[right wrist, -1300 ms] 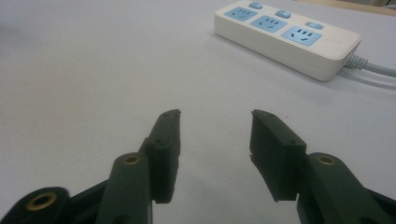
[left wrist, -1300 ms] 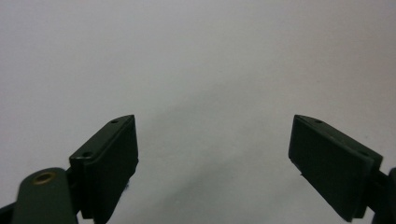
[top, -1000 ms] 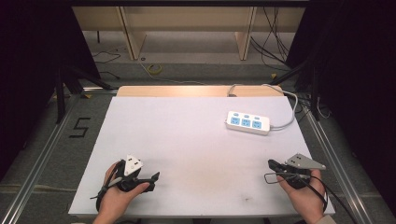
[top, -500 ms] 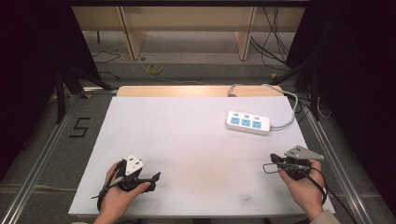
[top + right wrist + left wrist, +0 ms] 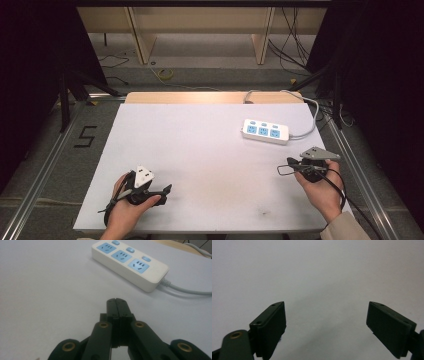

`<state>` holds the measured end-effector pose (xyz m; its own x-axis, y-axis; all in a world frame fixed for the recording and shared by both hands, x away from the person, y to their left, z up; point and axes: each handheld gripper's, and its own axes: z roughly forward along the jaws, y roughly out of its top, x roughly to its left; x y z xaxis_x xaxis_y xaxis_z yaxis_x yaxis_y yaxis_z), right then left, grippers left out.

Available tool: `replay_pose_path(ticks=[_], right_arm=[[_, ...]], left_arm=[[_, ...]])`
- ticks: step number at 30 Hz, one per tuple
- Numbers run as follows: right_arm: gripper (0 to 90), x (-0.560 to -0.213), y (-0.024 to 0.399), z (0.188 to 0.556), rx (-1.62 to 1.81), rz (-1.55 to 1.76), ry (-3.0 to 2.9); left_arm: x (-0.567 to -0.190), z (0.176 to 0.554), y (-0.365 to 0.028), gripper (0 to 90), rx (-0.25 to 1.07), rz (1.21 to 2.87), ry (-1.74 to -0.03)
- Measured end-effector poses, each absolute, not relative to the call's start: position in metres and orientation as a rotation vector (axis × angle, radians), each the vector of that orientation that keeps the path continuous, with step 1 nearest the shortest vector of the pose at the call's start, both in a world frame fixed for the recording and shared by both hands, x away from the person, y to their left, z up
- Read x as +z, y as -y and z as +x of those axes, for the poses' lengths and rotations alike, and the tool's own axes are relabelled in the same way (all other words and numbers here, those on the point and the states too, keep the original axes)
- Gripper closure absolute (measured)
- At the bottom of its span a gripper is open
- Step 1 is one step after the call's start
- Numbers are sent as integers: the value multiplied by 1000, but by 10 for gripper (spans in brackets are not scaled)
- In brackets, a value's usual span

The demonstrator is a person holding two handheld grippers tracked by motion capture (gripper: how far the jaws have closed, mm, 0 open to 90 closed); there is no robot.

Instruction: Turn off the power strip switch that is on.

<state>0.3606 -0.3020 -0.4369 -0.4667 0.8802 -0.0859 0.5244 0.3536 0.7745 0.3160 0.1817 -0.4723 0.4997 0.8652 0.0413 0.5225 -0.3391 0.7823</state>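
A white power strip point(image 5: 265, 131) with three blue sockets lies at the table's right rear, and its grey cable point(image 5: 308, 107) runs off the far edge. My right gripper point(image 5: 291, 164) is held in a hand at the right front, a short way in front of the strip. In the right gripper view its jaws are pressed together with nothing between them point(image 5: 116, 302), pointing toward the strip point(image 5: 130, 263). My left gripper point(image 5: 162, 191) rests low at the left front in the other hand. Its jaws stand wide apart over bare white table point(image 5: 325, 307).
The white table top point(image 5: 200, 150) ends in a wooden strip point(image 5: 200, 97) at the far edge. Metal rails run along both sides. A "5" mark point(image 5: 86, 136) is on the floor to the left, and shelving legs and cables stand beyond the table.
The right gripper has moved forward and a little up toward the power strip. The left gripper has stayed almost in place.
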Motion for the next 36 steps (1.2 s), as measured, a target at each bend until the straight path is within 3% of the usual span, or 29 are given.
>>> replay_pose_path(ticks=[36], right_arm=[[900,-420,303,400,867,1259,-2154]], left_arm=[[-472,316,-181,157,606,2012,-1135]])
